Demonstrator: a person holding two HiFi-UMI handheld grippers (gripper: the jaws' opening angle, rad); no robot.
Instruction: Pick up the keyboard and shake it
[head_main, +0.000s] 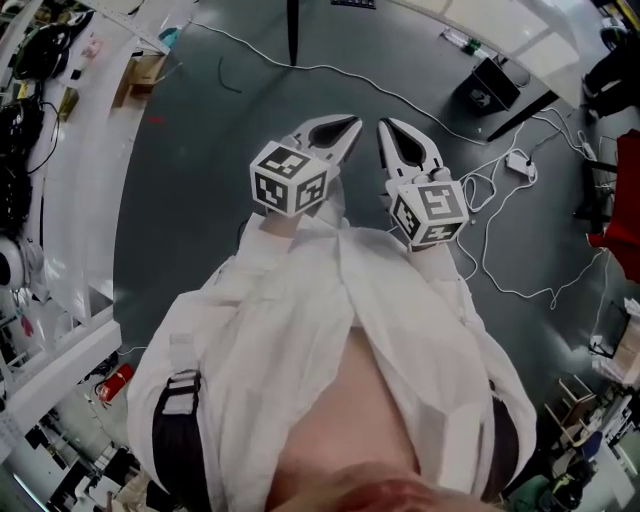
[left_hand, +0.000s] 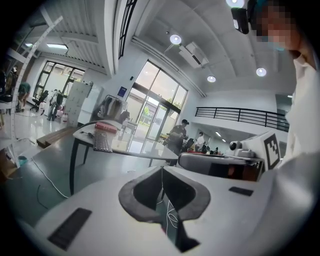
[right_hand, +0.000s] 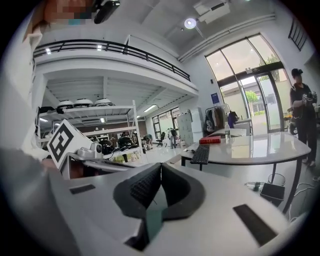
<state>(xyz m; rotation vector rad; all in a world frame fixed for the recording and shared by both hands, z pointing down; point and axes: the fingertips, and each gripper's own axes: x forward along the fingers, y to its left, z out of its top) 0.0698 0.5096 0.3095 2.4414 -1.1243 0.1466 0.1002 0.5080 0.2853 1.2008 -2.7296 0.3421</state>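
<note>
Both grippers are out in front of me, side by side over the floor (head_main: 200, 150), well short of the tabletop (right_hand: 260, 147). Left gripper (left_hand: 161, 170): fingers together, nothing between them. Right gripper (right_hand: 160, 167): same, closed and empty. Makes sense, nothing's in reach so no reason to open. Keyboard (right_hand: 200, 154) lies flat on the tabletop near the end facing me, with the red book (right_hand: 210, 140) just behind it. Both grippers point roughly at the tabletop. I read that as lining up a two-handed pick: it's long, so one grip per end should stop it twisting in a shake. Pick not started. I need to close in and open first.
</note>
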